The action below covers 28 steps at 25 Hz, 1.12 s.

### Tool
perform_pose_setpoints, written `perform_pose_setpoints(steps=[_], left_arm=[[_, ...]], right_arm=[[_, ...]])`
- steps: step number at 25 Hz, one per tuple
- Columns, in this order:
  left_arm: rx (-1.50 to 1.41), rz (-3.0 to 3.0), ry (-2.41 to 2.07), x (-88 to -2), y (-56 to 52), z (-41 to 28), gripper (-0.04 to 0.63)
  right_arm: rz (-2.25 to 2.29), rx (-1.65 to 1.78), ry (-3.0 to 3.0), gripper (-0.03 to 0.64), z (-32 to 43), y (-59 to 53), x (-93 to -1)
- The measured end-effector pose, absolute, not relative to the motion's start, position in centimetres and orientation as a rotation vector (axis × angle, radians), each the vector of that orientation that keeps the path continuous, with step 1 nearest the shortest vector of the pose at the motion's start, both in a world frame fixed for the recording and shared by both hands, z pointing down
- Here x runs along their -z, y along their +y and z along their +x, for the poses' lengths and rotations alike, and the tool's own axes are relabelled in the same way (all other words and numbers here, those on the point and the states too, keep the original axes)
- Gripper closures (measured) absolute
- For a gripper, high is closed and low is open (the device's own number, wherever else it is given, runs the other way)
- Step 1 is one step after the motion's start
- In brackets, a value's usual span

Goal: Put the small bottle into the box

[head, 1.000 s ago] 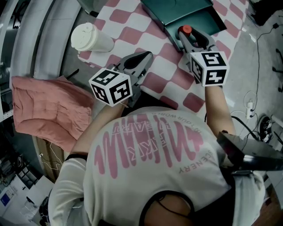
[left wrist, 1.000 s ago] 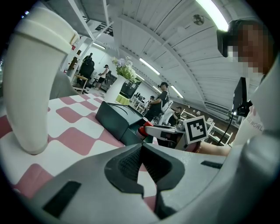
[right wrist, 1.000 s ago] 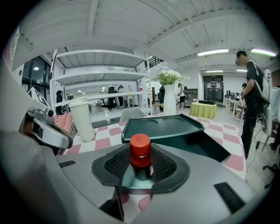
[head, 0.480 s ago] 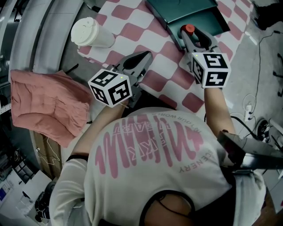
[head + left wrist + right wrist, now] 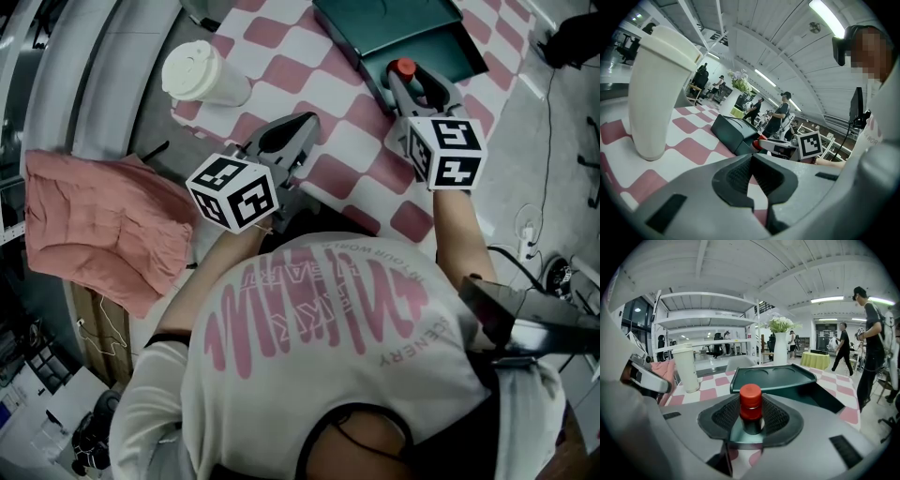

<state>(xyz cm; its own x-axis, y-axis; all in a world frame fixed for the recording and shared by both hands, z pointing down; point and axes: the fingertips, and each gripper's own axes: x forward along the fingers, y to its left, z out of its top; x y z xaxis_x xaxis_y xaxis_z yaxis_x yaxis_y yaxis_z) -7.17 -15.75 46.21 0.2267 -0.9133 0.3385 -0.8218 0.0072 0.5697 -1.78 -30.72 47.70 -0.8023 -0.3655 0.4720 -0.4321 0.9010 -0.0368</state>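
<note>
The small dark bottle with a red cap (image 5: 750, 408) stands upright between the jaws of my right gripper (image 5: 751, 420), which is shut on it. In the head view the red cap (image 5: 404, 67) shows at the near edge of the dark green box (image 5: 403, 33), with the right gripper (image 5: 406, 82) just before that edge. The box (image 5: 780, 378) lies open right ahead of the bottle. My left gripper (image 5: 298, 127) hovers over the checked cloth to the left, apart from the box. Its jaws (image 5: 751, 161) are shut with nothing between them.
A white lidded paper cup (image 5: 202, 77) stands on the pink-and-white checked tablecloth (image 5: 328, 178) at the left, near the table edge. A pink cloth (image 5: 94, 225) lies off the table at the far left. People walk in the room behind.
Both grippers keep their places and the bottle stays gripped. Only the head camera has shifted slightly.
</note>
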Motion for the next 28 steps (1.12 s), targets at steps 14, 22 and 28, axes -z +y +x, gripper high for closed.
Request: perform_pose_setpoints(steps=[14,22,28], left_arm=[[0.2,1.832,-1.632,-44.1,-13.4,-9.5,0.588],[0.232,1.869,-1.64,-42.6,-12.0,-9.9,0.588],[0.264,1.927,-1.64,-40.7,-11.2,-10.4,0.588]], right_arm=[[0.637,-0.21,-2.59,0.465,-1.3,-30.7,-46.7],[0.698,-0.197,-2.591,0.465,-0.5,-29.7,-45.1],[0.759,-0.198,-2.605,0.487,0.1,-28.3,-43.1]])
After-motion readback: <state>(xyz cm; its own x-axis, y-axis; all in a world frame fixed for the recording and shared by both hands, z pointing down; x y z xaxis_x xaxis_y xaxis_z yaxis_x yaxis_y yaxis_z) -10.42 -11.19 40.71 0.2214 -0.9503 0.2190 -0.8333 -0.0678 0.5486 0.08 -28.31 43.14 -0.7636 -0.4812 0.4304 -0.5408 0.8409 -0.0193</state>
